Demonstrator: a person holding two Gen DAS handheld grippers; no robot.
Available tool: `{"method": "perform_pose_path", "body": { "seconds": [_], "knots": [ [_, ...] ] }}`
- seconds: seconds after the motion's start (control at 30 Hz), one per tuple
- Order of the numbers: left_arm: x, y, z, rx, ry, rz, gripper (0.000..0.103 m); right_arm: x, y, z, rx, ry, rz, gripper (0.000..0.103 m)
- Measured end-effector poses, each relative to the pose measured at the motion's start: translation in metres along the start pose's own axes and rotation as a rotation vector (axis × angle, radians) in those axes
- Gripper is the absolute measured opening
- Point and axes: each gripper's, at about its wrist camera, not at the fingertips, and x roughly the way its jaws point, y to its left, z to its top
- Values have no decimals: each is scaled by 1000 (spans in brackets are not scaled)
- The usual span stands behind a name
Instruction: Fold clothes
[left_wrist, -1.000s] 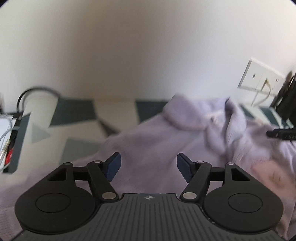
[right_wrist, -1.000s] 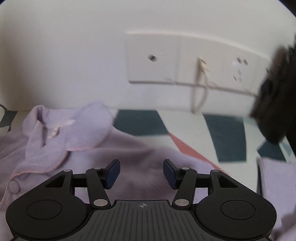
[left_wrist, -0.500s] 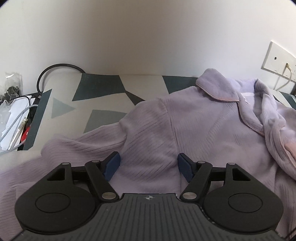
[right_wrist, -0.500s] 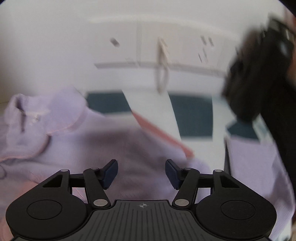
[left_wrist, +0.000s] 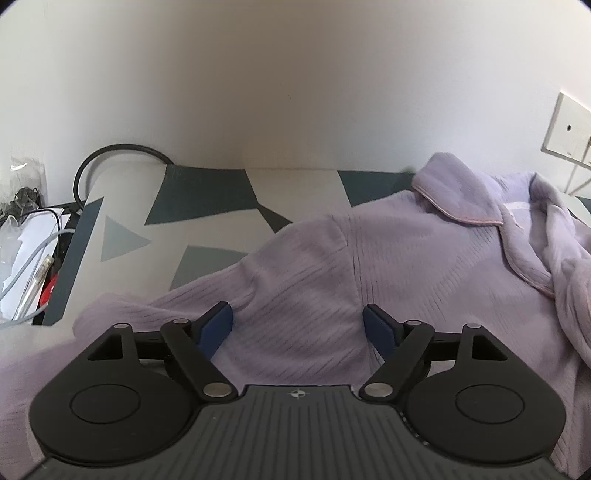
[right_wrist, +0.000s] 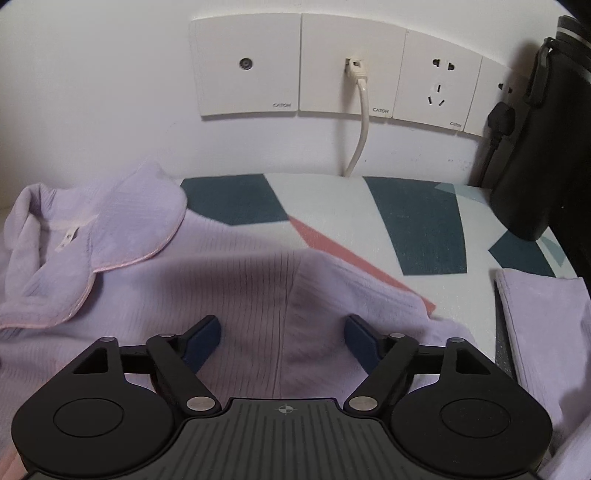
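Garment: a lilac ribbed fleece top (left_wrist: 424, 266) with a pink-edged collar lies spread on the tabletop (left_wrist: 221, 206), which is covered in a pale cloth with dark teal and coral shapes. The collar end is toward the wall; a sleeve trails to the left in the left wrist view.
Collar: the rounded collar flap (right_wrist: 110, 229) with its white label lies open, just beside the shoulder seam (right_wrist: 291, 295).
Left gripper (left_wrist: 297, 325): jaws opening, wide apart, poised over the cloth near the armhole seam. Fabric lies between and under the blue pads, but they do not press on it; nothing is held.
Right gripper (right_wrist: 282, 336): jaws opening too, straddling the shoulder seam. No pinch on the fabric.
Handling: I judge the top light, soft and floppy. It should drape and sag from any held point, and the plush surface may slip unless a good bite is taken.
Where to take hold: probably at the shoulder seams on each side, where the doubled cloth gives the pads something firmer.
Second piece: a folded lilac cloth (right_wrist: 546, 332) lies at the right edge, apart from the top.
Surroundings: white wall socket plates (right_wrist: 354, 66) with a cream cable; a black bag (right_wrist: 535, 147) at the right.
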Motion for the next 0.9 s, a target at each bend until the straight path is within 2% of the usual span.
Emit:
{"method": "perform_pose_path", "body": {
  "seconds": [0.27,0.6,0.9],
  "knots": [
    [9,2,7,-13,-16,15,81,13,-2,9,10,-31,-14,83],
    [21,5,23,-25,-23,24,81,30,0,24,30,-78,-38,86],
    [33,8,34,-55,-27,39,86,44,0,38,58,-90,-41,87]
  ]
}}
